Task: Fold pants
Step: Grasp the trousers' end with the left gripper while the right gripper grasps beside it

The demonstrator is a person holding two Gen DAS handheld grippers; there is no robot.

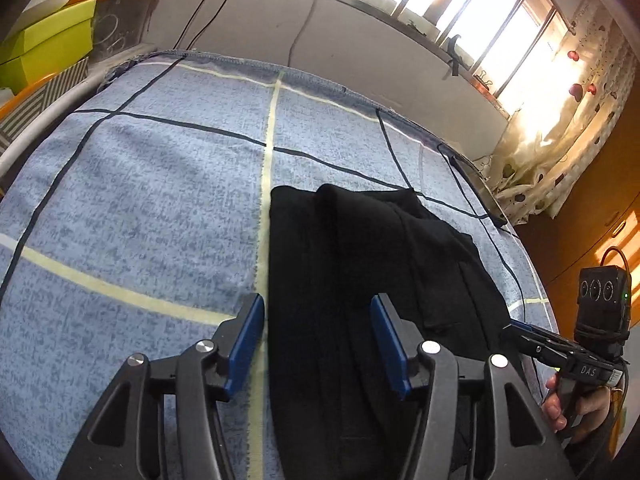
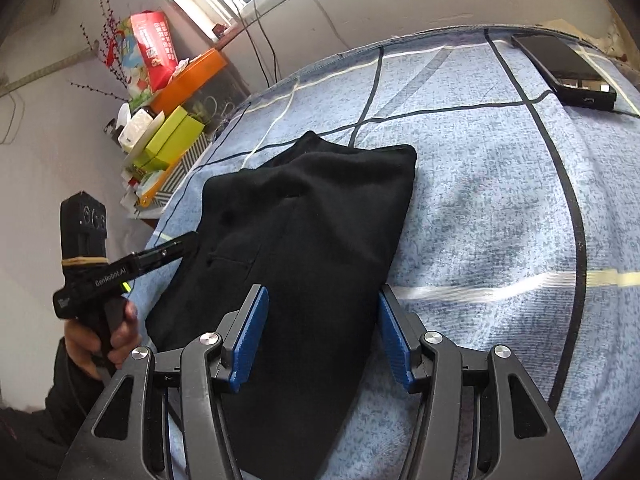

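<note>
Lying folded into a long strip on the blue mottled bedcover with dark and pale grid lines (image 1: 140,208): the black knit pants (image 1: 360,280), stretching away from both cameras, a pocket slit showing on the upper layer. Hovering over the near end of the pants, the left gripper (image 1: 318,340), blue-padded fingers (image 1: 248,344) spread wide, pinching nothing; its left pad sitting over a pale stripe of the cover just beside the garment's edge, its right pad over the black fabric. Hanging likewise over the same end, the right gripper (image 2: 324,336), its blue pads (image 2: 250,340) parted, the pants running up between them, the right pad near the garment's right edge. Gripping nothing on either side; whether the pads are touching the cloth cannot be told. Resting near the far right corner of the cover, well apart from the pants: a dark flat smartphone (image 2: 564,68). Standing beside the bed on the left, lime-green cardboard boxes (image 2: 172,140) and an orange box (image 2: 192,80).
</note>
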